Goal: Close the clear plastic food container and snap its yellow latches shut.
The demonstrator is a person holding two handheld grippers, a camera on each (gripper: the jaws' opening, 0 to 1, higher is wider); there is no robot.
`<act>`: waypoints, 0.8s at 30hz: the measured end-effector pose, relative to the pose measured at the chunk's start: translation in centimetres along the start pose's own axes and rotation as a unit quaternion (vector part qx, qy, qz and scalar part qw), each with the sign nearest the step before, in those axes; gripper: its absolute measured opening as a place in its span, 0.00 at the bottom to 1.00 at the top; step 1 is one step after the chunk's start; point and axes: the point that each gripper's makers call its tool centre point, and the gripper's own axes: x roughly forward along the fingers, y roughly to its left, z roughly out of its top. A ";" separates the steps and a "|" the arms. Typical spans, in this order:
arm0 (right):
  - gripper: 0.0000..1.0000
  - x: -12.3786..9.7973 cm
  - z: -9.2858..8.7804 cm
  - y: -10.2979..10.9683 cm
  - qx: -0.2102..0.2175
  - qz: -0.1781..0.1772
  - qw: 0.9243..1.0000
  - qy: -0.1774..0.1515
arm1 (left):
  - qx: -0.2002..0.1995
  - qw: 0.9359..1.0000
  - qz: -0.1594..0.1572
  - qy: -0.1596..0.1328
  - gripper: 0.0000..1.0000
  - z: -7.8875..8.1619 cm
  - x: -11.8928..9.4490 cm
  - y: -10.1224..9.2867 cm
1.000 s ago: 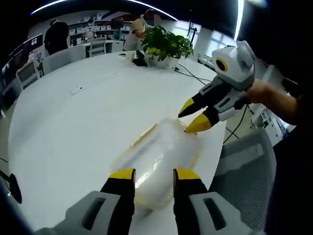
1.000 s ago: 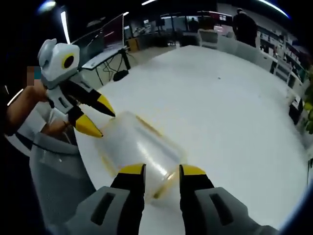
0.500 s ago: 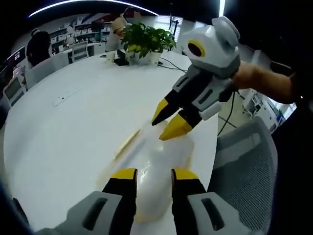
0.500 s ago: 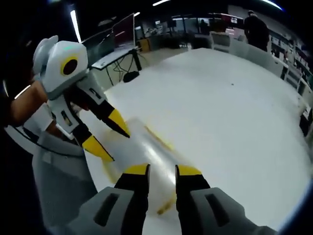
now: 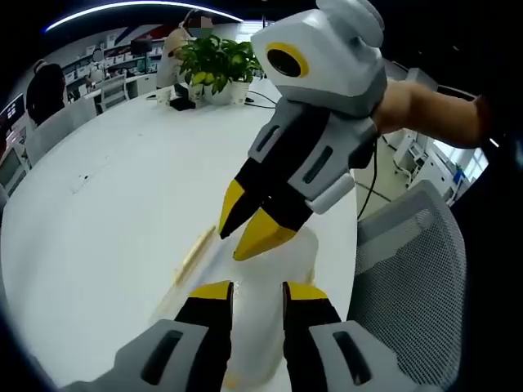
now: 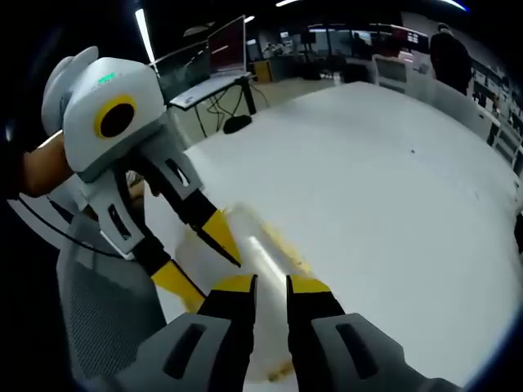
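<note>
Left gripper view: the left gripper [image 5: 257, 289], jaws slightly parted and holding nothing, points down over the clear food container [image 5: 274, 269], which lies near the edge of the white table [image 5: 106, 212]. The right gripper [image 5: 249, 222] reaches in, tips narrowly apart just above the container. A yellow latch [image 5: 194, 255] lies along its far side. Right gripper view: both grippers crowd the container [image 6: 257, 245].
</note>
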 end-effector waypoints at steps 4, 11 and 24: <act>0.13 0.5 0.2 0.2 -0.018 0.013 1.000 0.012 | 0.010 1.000 -0.009 -0.001 0.14 -0.1 0.3 -0.5; 0.19 0.7 0.7 0.3 -0.059 0.025 0.998 0.020 | 0.010 1.000 -0.015 -0.004 0.14 -0.3 0.3 -1.0; 0.35 1.5 0.6 -0.1 -0.103 0.058 0.991 0.063 | 0.048 0.999 -0.009 0.000 0.23 -0.9 0.1 -2.4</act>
